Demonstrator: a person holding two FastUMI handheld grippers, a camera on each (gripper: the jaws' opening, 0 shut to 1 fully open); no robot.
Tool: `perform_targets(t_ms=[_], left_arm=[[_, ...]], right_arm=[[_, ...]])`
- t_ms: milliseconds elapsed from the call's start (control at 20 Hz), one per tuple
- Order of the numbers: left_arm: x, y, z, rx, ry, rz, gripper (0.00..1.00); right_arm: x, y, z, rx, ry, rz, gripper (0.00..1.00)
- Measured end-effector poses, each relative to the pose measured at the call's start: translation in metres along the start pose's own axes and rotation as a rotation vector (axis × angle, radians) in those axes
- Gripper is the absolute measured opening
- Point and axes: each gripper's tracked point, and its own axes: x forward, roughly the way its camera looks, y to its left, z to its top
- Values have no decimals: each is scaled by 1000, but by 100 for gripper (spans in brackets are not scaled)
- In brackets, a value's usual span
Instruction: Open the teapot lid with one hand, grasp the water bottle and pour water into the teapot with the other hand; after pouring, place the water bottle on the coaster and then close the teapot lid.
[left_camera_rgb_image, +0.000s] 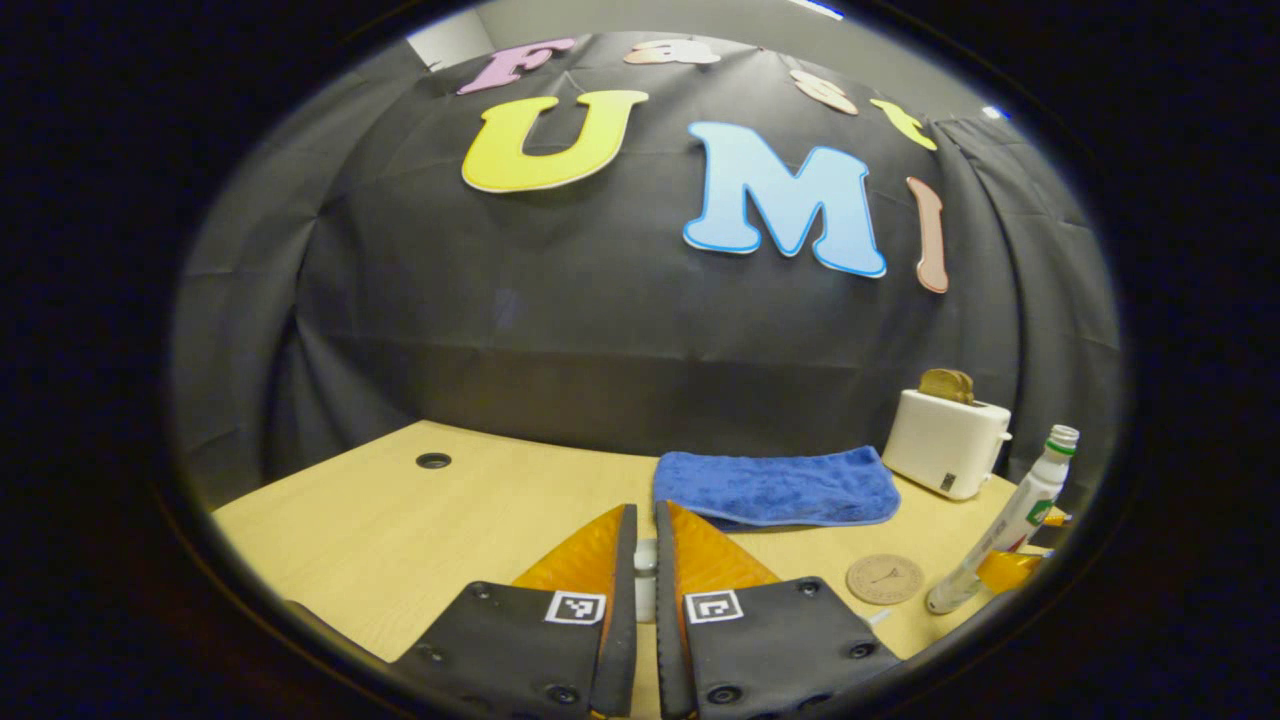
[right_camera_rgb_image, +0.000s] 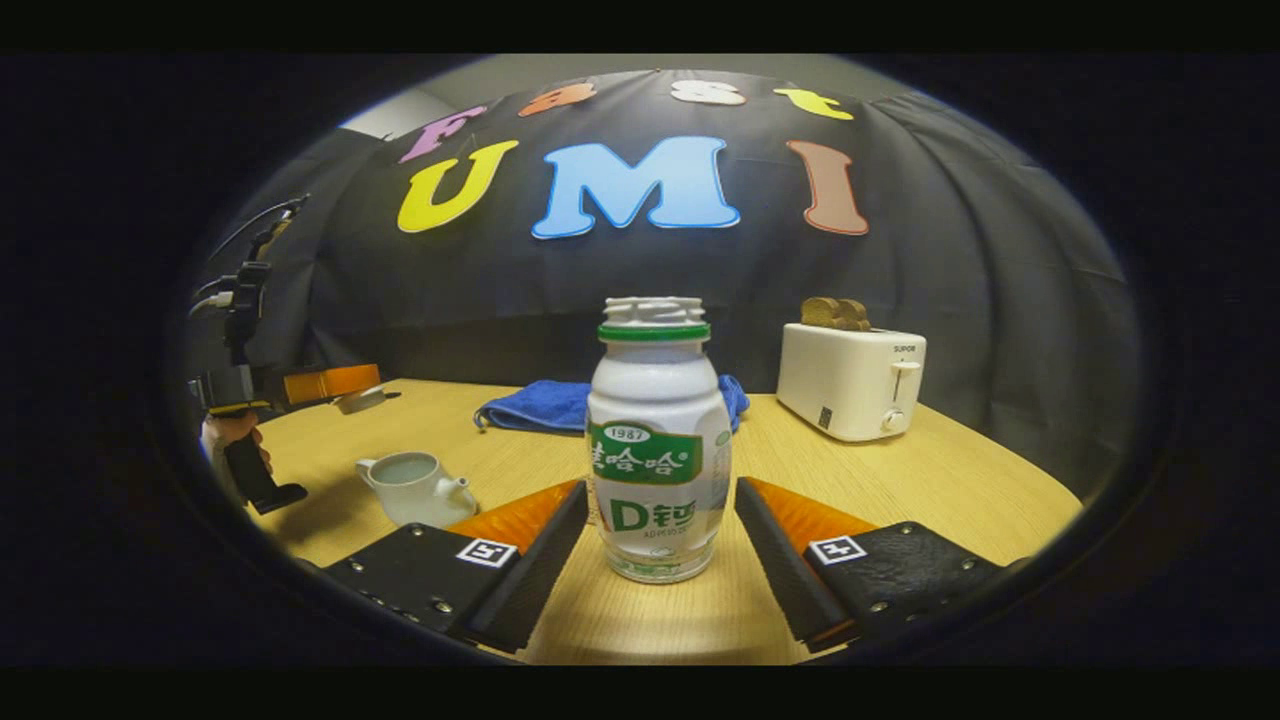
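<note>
In the left gripper view, the left claw (left_camera_rgb_image: 645, 560) is almost closed, its two fingers pinching a small pale thing between them, likely the teapot lid (left_camera_rgb_image: 645, 575). Ahead on the surface (left_camera_rgb_image: 400, 520) lie a blue towel (left_camera_rgb_image: 775, 487) and a round coaster (left_camera_rgb_image: 885, 579); the water bottle (left_camera_rgb_image: 1005, 525) stands at the right edge, near a white toaster (left_camera_rgb_image: 945, 440).

In the right gripper view, the right claw (right_camera_rgb_image: 660, 520) is wide open, a finger on each side of the upright water bottle (right_camera_rgb_image: 657, 440), without touching it. At the left, the teapot (right_camera_rgb_image: 415, 487) stands open on the surface, and above it the left claw (right_camera_rgb_image: 345, 385) holds the lid (right_camera_rgb_image: 360, 402).
</note>
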Motion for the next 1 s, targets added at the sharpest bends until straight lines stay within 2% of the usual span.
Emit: perform_targets(t_ms=[100,200,250,300,550,650,700,1000], left_arm=[[2,7,-5,-11,6,12,19],[4,10,-12,-9,20,20,19],[5,11,-15,-4,28,21,15],[4,11,-15,-5,30,22,19],[3,22,-14,-10,22,43,19],[3,26,-13,-11,18,53,15],[2,30,-13,-7,15,60,19],[2,43,-16,-3,25,87,19]], right_arm=[[1,2,-2,-23,5,-2,80],[0,1,-2,-51,8,-6,80],[0,1,-2,-64,9,-8,80],[0,1,-2,-73,9,-7,78],[-5,-1,5,-200,-3,-57,76],[-6,-1,12,-292,-17,-91,76],[-5,-3,15,-358,-24,-114,76],[3,-2,36,-768,-73,-208,76]])
